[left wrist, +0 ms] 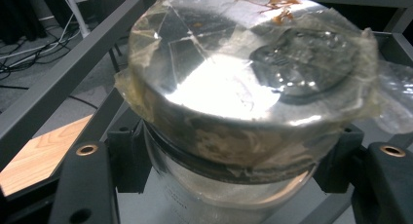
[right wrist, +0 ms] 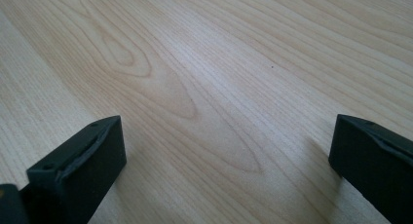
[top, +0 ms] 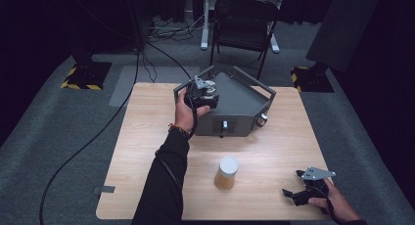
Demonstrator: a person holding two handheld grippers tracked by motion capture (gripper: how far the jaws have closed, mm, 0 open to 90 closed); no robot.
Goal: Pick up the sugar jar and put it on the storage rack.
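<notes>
A clear glass jar [left wrist: 243, 87] with a shiny lid wrapped in crinkled clear film sits between the jaws of my left gripper [left wrist: 234, 158], which is shut on it just under the lid. In the high view, the left gripper [top: 204, 94] holds this jar [top: 211, 91] over the left part of a dark grey metal box [top: 240, 100] with a rail frame. My right gripper [top: 292, 182] rests near the table's front right corner. Its jaws stand open over bare wood [right wrist: 226, 151], with nothing between them.
A second jar [top: 226, 172] with a white lid and amber contents stands upright on the wooden table [top: 147, 137], in front of the box. The box front carries a small handle [top: 224, 127] and a knob [top: 263, 119]. A folding chair [top: 242, 19] and cables lie beyond the table.
</notes>
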